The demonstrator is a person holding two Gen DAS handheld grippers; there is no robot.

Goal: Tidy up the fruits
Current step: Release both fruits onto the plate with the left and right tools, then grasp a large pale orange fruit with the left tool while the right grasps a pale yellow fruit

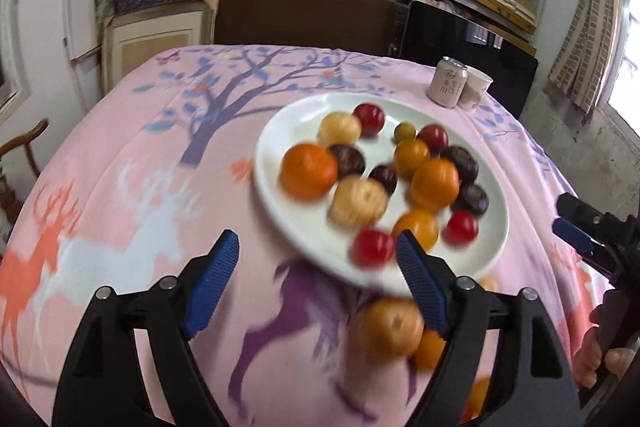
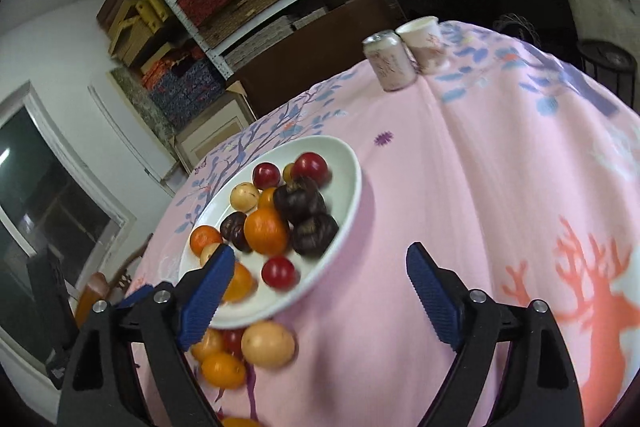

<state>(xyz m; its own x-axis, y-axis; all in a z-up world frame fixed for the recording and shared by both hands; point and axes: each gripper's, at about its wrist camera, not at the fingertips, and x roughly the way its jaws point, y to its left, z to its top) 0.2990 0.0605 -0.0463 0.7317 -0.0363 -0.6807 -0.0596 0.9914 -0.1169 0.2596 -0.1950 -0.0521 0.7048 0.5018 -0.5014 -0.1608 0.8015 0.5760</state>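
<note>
A white plate heaped with mixed fruit sits on the pink deer-print tabletop, with a few loose fruits lying just off its near rim. The left gripper and right gripper hover near the plate, jaws spread wide and grasping nothing. A can and paper cup stand touching at the far right.

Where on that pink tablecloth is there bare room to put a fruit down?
Bare cloth lies left of the white plate, over the deer prints, and right of it, between the plate and the can and the paper cup. It is crowded on the plate and at its near edge, where loose fruits cluster.
</note>
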